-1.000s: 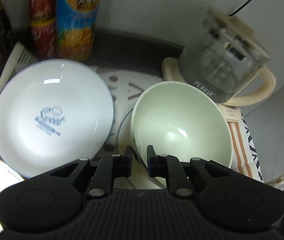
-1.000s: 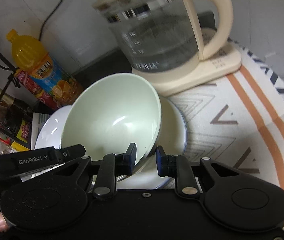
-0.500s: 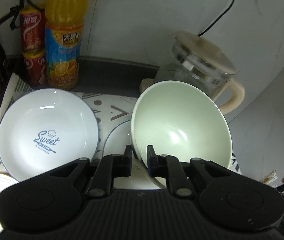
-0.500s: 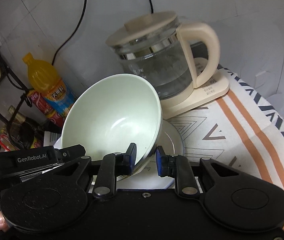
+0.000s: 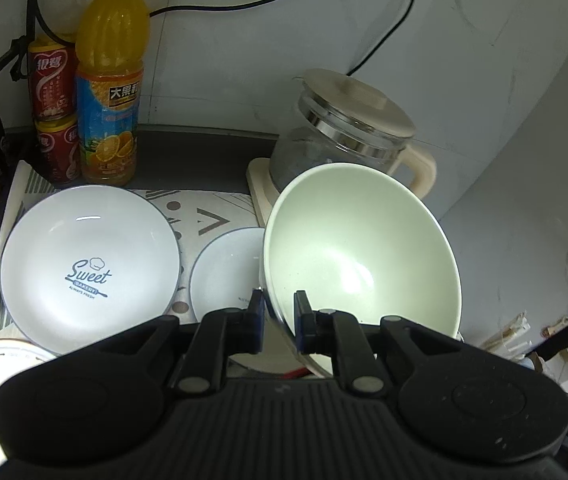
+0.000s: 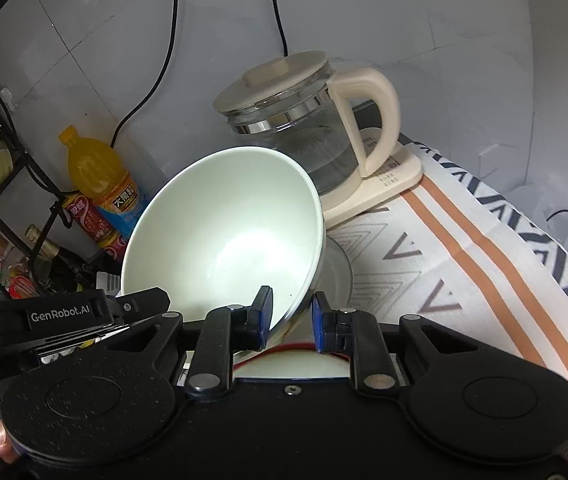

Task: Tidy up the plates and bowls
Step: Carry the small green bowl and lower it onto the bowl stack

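A pale green bowl [image 5: 360, 252] is held tilted in the air by both grippers, each on its near rim. My left gripper [image 5: 279, 312] is shut on the rim. My right gripper [image 6: 292, 312] is shut on the same bowl [image 6: 224, 236]. Below, a large white plate marked "Sweet" [image 5: 88, 260] lies on the patterned cloth at the left. A smaller white plate [image 5: 228, 272] lies beside it, partly hidden by the bowl. A red-rimmed white dish [image 6: 292, 362] shows just under my right gripper.
A glass kettle with cream lid and base [image 6: 304, 120] stands behind the bowl. An orange juice bottle [image 5: 110, 80] and stacked red cans [image 5: 52, 108] stand at the back left by the wall. The striped cloth [image 6: 464, 264] runs to the right. A black wire rack [image 6: 8, 184] is at the far left.
Both grippers have lifted the green bowl higher and pulled back; plates and kettle look smaller and farther, and the small plate beneath is now uncovered.
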